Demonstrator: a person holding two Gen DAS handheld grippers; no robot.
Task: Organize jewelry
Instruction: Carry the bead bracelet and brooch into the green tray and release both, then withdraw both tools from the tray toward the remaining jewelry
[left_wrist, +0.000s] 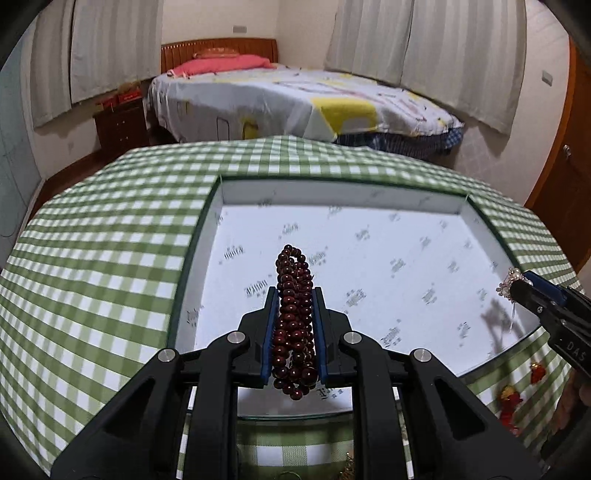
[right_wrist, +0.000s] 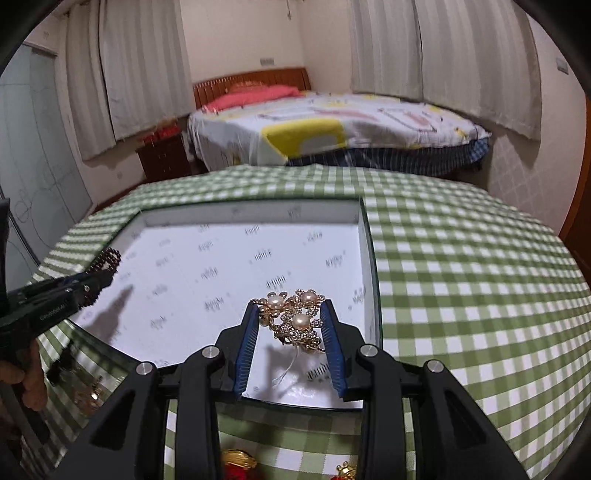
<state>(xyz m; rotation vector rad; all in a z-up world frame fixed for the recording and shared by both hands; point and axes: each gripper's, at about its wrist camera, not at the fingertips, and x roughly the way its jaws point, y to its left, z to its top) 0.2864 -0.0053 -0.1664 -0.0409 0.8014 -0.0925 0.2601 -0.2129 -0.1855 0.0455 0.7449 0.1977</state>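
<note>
Both pieces hang above the empty white tray (left_wrist: 388, 195), none placed yet: the left gripper (left_wrist: 294, 295) jaws are clamped on the dark bead strand (left_wrist: 293, 317), the right gripper (right_wrist: 291, 308) jaws pinch the pearl brooch (right_wrist: 295, 319), with more trinkets below the jaws on the table (right_wrist: 461, 277)

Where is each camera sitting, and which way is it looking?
Left wrist: on the left gripper, looking over its fingers at the red bead bracelet, the white box and the bed.
Right wrist: on the right gripper, looking at the pearl brooch; the person's left hand shows.
Shared: box, bed, green checked cloth, each other's gripper.
</note>
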